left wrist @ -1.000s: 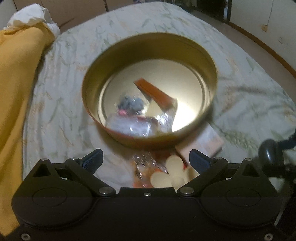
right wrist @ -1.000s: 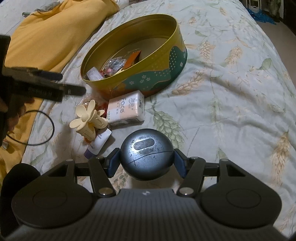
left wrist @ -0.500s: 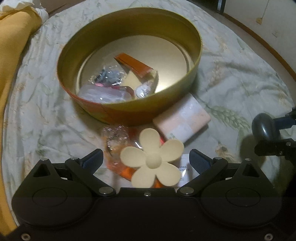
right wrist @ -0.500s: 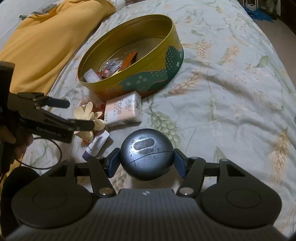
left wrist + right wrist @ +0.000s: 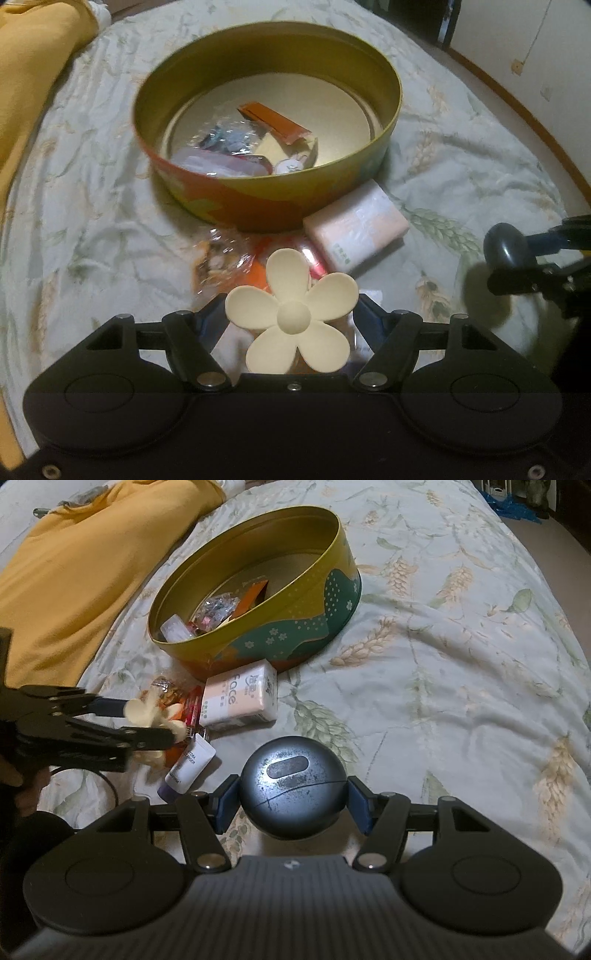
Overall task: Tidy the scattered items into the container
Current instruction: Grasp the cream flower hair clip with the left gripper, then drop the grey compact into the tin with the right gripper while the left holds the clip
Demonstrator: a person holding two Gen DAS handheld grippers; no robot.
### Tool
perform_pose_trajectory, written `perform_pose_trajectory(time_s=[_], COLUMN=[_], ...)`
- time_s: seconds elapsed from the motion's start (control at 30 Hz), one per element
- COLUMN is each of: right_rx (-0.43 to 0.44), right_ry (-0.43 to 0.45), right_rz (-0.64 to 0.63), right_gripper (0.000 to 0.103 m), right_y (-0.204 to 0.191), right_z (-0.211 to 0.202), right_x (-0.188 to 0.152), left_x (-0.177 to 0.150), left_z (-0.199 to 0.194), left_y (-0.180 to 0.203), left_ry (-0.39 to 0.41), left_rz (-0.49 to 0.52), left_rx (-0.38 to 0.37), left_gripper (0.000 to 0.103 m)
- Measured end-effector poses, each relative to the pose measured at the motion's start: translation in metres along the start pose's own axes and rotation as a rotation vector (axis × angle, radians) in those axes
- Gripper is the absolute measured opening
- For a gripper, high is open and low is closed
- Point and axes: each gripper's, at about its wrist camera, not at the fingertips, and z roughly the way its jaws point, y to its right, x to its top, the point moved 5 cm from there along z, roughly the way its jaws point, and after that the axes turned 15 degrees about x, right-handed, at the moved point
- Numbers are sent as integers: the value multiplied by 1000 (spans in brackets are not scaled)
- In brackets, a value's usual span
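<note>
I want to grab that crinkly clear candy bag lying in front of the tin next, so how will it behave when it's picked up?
The candy bag looks like thin crinkled film, so it will probably sag and crumple. The film looks glossy, so it may slip. It lies partly under the flower clip held in the left gripper, so it may drag its neighbours.

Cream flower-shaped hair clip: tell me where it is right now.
In the left wrist view the cream flower-shaped hair clip sits between the fingers of the left gripper, which has just been closing on it, in front of the round yellow tin, left of the pink tissue pack.
</note>
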Motion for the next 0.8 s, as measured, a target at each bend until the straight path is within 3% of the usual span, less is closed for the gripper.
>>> perform_pose_trajectory(time_s=[0.2,0.8], right_rx=[-11,-65], right_ry=[-6,-51], right_rz=[-12,-54], right_gripper=[63,63], right_y=[-2,-16], right_z=[1,-2], right_x=[-1,-1], left_x=[-18,-53], left_z=[-18,-30], left_y=[-23,-61], left_ry=[10,48], left_rz=[-52,-134], left_rx=[-4,99], left_gripper=[70,70])
